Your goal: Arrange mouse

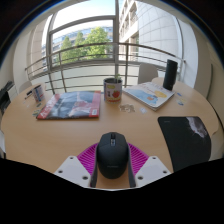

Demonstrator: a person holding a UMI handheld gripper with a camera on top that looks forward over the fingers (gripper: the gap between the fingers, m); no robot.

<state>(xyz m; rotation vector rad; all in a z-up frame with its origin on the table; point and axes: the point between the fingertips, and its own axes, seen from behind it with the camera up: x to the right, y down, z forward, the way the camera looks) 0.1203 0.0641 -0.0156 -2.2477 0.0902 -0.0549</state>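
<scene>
1. The tool (112,170) is standing open; its pink pads (88,156) are flanking the mouse (112,155), which is sitting between the fingers, though whether they are pressing on it cannot be told.
2. The mouse is lying on the worktop (60,135) with its long axis running along the fingers, pointing away from the tool; so a straight closing looks enough to grip it.
3. Just to the right a black mouse pad (184,140) is lying, the likely destination.
4. Farther off, a mug (113,91), a magazine (70,104) and a book (150,95) are resting.
</scene>
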